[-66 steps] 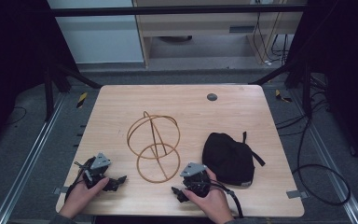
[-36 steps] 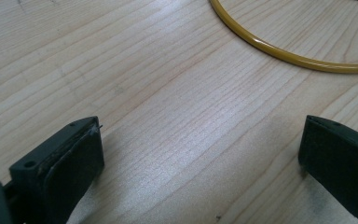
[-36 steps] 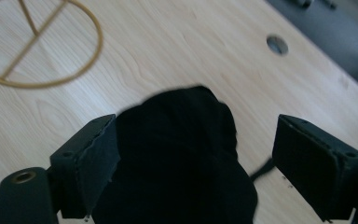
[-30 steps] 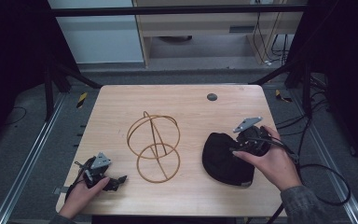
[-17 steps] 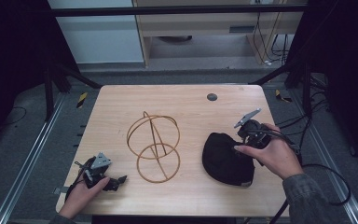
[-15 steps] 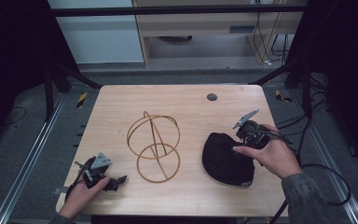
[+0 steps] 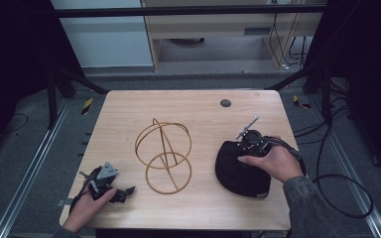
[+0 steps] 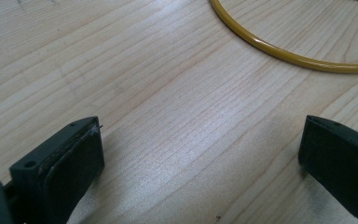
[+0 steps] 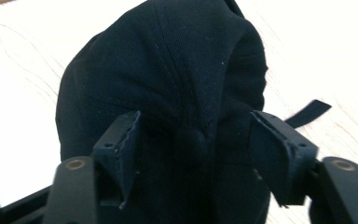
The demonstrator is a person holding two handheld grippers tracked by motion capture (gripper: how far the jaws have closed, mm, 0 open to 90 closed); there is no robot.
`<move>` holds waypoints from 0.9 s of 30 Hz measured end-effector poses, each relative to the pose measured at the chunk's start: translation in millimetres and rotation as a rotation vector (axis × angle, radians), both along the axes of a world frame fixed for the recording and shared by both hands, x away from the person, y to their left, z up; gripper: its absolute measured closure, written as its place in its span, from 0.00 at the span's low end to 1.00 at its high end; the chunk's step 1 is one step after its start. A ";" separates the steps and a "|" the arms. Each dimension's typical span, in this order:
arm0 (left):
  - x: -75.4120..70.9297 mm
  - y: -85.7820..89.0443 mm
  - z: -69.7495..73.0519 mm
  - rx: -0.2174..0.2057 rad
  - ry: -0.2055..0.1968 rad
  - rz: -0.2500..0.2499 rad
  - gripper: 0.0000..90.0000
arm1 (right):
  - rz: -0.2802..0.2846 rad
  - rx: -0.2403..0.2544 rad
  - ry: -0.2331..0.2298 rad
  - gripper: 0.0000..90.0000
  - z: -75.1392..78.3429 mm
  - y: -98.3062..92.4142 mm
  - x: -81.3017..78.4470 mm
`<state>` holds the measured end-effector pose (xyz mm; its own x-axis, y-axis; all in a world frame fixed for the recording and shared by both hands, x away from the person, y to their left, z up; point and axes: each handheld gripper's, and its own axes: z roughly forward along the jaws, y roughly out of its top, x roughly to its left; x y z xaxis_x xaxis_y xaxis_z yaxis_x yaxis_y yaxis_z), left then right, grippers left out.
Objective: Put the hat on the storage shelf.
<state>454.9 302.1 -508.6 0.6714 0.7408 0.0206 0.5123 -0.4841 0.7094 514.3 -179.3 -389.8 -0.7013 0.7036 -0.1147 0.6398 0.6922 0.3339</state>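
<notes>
Right gripper view: the right gripper (image 9: pixel 193 140), jaws closing, straddles a fold of the black cap (image 9: pixel 168 79), not yet clamped. Left gripper (image 8: pixel 200 154), at seven o'clock on the table (image 7: pixel 124 124), gapes apart.

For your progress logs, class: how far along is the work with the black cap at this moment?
Done: the right gripper has reached the cap and straddles its crown. In hand: its jaws have just been closing, a ridge of cloth between them, pads not clearly pressing yet. Left: finishing the grip and lifting; the cap lies on the table. The left gripper rests open near the wire stand.
</notes>
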 end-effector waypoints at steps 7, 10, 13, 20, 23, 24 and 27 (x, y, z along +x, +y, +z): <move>0.1 0.0 0.0 0.000 0.000 0.000 0.00 | 0.017 -0.005 0.022 0.54 -5.9 5.7 2.8; 0.0 0.0 0.0 -0.001 0.000 0.000 0.00 | 0.019 -0.007 0.044 0.62 -7.7 4.8 6.3; 0.0 0.0 0.0 0.000 0.000 0.000 0.00 | 0.010 -0.001 0.079 0.73 -8.5 3.2 9.4; 0.0 0.0 0.0 0.000 0.000 0.000 0.00 | 0.008 0.036 0.084 0.86 -4.4 -6.5 8.2; 0.0 0.0 0.0 0.000 0.000 0.000 0.00 | 0.002 0.068 0.062 0.87 4.4 -12.4 2.3; 0.0 0.0 0.0 0.000 0.000 0.000 0.00 | -0.001 0.076 0.053 0.87 7.3 -13.6 0.6; 0.1 0.0 0.0 -0.001 0.001 0.000 0.00 | -0.007 0.116 0.001 0.87 23.2 -21.7 -5.9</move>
<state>455.0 302.1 -508.6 0.6717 0.7406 0.0198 0.5126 -0.4838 0.7093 508.3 -201.0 -366.7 -0.6963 0.7171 -0.0313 0.6449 0.6442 0.4113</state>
